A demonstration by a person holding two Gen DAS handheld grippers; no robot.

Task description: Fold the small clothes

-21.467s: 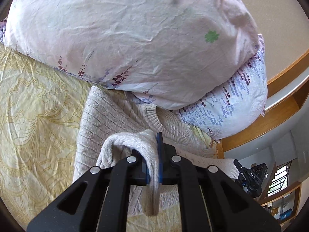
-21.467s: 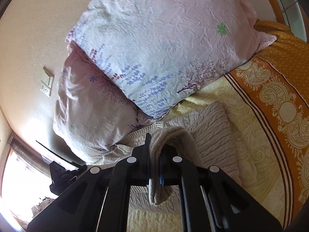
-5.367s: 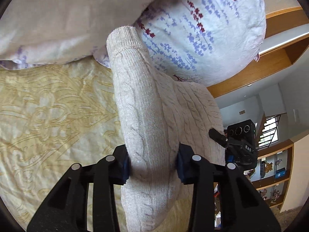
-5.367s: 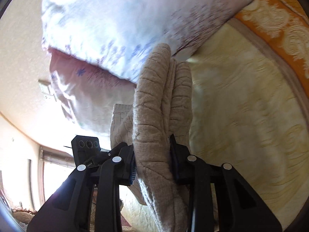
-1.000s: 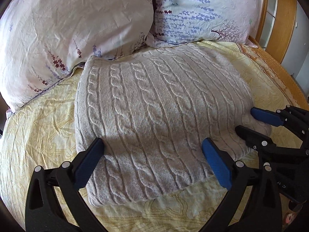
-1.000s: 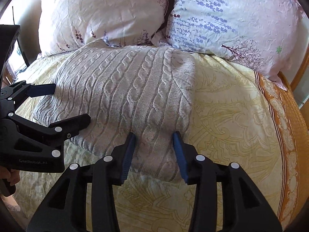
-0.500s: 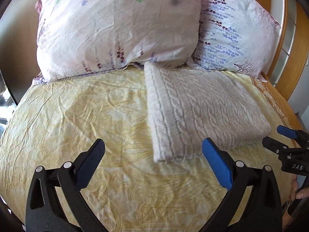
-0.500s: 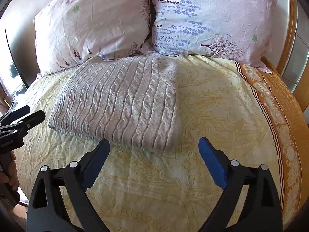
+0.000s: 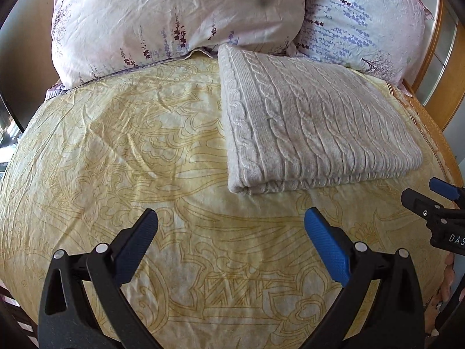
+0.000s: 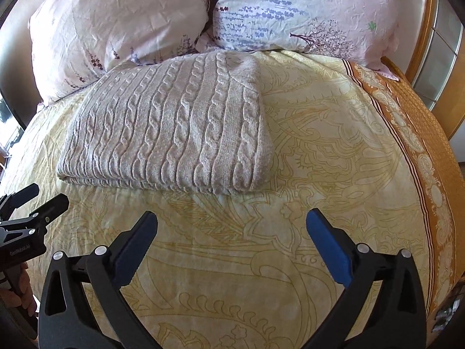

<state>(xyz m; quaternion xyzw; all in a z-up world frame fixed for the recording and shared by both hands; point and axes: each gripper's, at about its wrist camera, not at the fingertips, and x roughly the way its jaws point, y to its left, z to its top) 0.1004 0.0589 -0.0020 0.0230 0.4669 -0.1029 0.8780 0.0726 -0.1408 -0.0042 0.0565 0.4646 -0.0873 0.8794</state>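
Observation:
A beige cable-knit sweater [image 9: 308,125] lies folded into a flat rectangle on the yellow patterned bedspread [image 9: 122,151], its far edge against the pillows. It also shows in the right wrist view [image 10: 174,133]. My left gripper [image 9: 231,226] is open and empty, above the bedspread and short of the sweater's near left corner. My right gripper [image 10: 231,226] is open and empty, short of the sweater's near right corner. Each gripper shows at the edge of the other's view: the right one [image 9: 436,197] and the left one [image 10: 32,200].
Two floral pillows [image 9: 174,14] [image 9: 363,20] stand at the head of the bed behind the sweater. An orange patterned border [image 10: 412,122] runs down the bed's right side. A wooden frame [image 9: 453,72] rises at the far right.
Both grippers have drawn back a little further from the folded sweater, which lies still on the bed. Both stay open and empty.

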